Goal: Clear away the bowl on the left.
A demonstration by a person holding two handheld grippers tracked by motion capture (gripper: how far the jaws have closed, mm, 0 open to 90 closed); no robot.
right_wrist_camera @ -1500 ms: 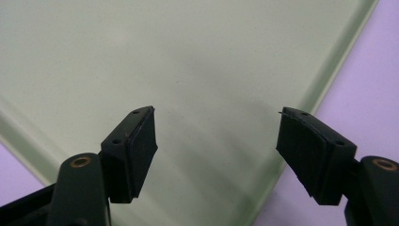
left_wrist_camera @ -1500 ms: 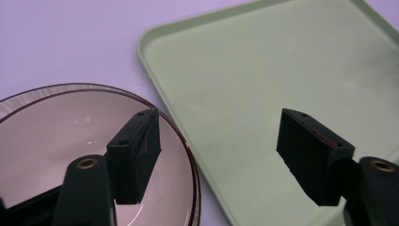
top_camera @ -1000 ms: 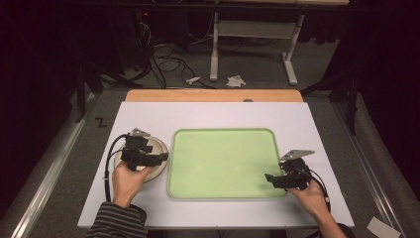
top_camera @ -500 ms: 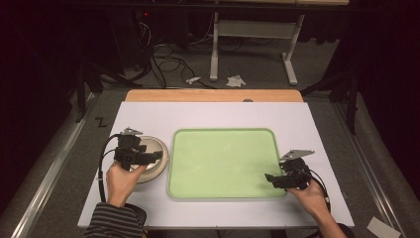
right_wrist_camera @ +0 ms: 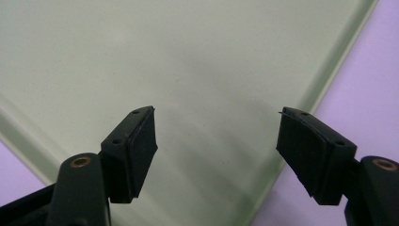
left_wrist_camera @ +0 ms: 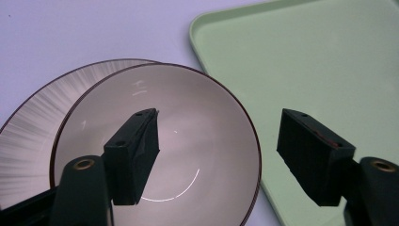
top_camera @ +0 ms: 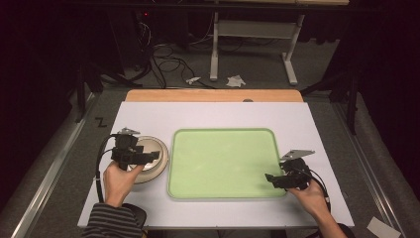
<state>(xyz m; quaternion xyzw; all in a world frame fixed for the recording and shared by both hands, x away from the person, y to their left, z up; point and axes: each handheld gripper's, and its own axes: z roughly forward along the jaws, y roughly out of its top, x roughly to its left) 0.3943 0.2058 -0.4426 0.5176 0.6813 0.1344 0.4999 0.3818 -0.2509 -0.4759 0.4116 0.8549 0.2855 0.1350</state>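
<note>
- At the left of the high view, we are holding the left gripper [top_camera: 148,157] over the bowl [top_camera: 159,159], jaws wide apart and gripping nothing.
- In the left gripper view, the bowl [left_wrist_camera: 188,141] is sitting on a plate [left_wrist_camera: 33,127], its right rim lying between the jaws; the left hand is nearer.
- The tray [top_camera: 225,161] is lying just right of the bowl.
- At lower right, we are resting the right gripper [top_camera: 271,178], open and empty, over the tray's corner.
</note>
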